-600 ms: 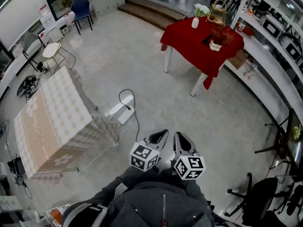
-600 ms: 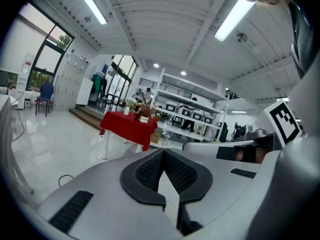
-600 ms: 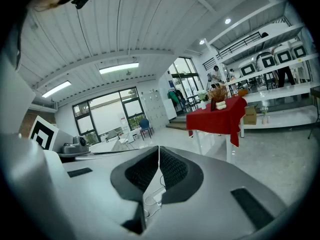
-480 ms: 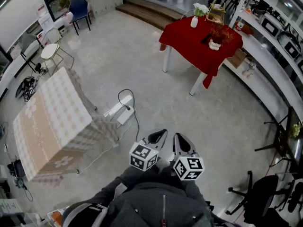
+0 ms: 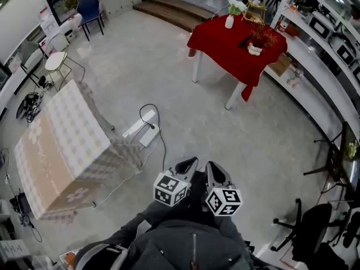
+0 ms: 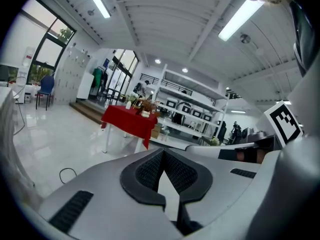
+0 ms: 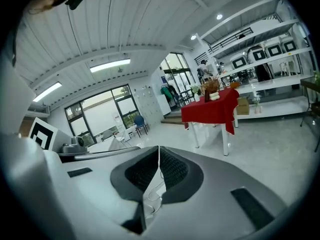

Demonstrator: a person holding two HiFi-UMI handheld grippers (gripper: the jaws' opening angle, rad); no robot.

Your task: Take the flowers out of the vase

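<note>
Both tongs shut, empty, well apart from the flowers.
Head view: left tongs (image 5: pixel 190 162) and right tongs (image 5: pixel 214 167) side by side over open floor (image 5: pixel 191 108); vase (image 5: pixel 229 21) with flowers (image 5: pixel 237 6) stands at the red table (image 5: pixel 225 44)'s far edge. Left gripper view: tips touching, floor open up to the table. Right gripper view: tips touching too.

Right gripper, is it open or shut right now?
Shut: the right gripper has its fingers meeting at the tips, with nothing held between them.

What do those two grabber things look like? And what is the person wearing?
The left gripper and the right gripper are smooth light-grey wedges that narrow to a tip. Inside each tip are black ribbed pads. Each one carries a white cube printed with black square markers. The person wears a dark grey jacket.
</note>
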